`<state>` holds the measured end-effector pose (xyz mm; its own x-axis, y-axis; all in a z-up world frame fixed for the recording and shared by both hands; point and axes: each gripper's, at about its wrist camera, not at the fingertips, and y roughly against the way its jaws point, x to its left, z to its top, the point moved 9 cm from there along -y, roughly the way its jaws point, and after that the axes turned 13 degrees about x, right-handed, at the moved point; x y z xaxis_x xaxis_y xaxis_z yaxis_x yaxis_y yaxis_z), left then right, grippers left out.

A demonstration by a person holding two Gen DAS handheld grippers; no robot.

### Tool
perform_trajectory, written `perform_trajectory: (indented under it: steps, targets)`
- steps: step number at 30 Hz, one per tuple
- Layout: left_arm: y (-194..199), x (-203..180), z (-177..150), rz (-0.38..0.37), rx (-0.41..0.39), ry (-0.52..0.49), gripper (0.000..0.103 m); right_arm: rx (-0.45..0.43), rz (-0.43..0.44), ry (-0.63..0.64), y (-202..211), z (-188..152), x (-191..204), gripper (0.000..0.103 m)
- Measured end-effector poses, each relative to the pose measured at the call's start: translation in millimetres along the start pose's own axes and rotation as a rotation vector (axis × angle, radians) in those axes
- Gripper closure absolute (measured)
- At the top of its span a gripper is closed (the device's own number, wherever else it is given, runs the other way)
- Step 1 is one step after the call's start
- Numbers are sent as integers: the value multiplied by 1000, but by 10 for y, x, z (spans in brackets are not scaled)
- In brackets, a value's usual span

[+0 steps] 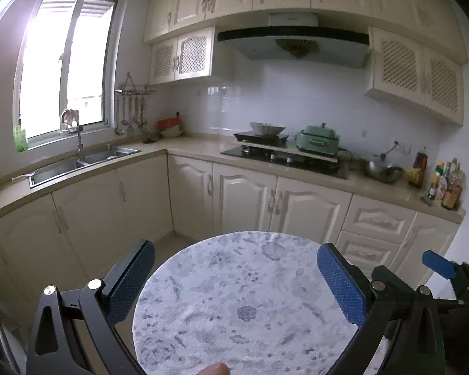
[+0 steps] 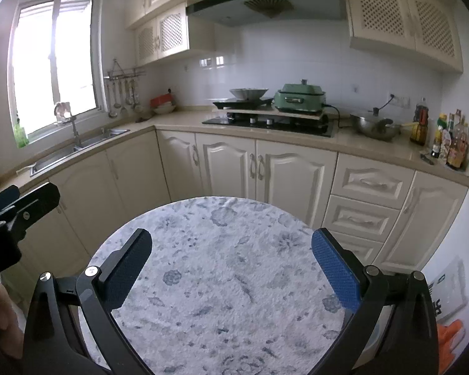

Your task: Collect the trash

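Note:
A round table [image 1: 234,297] with a white and grey-blue flowered cloth fills the lower middle of both views; it also shows in the right wrist view [image 2: 222,281]. No trash shows on it or elsewhere. My left gripper [image 1: 236,281] is open and empty, its blue-padded fingers spread over the table's near half. My right gripper [image 2: 231,268] is open and empty above the same table. The right gripper's fingers [image 1: 437,264] show at the right edge of the left wrist view. The left gripper's body [image 2: 18,209] shows at the left edge of the right wrist view.
Cream L-shaped kitchen cabinets [image 2: 265,168] stand behind the table. A steel sink [image 1: 78,162] is under the window at left. A stove with a green electric pot [image 2: 298,98] and a bowl is at the back. A wok [image 2: 375,126] and bottles [image 2: 450,143] stand at right.

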<state>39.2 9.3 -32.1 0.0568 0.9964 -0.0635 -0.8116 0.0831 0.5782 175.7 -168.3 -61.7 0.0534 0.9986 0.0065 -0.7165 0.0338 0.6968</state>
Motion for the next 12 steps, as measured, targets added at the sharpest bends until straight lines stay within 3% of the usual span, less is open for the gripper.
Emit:
perform_trajectory:
  steps: [12]
  targets:
    - [-88,-96,-83,-33,-14,3,1,8,5,12,-62,32,117,0]
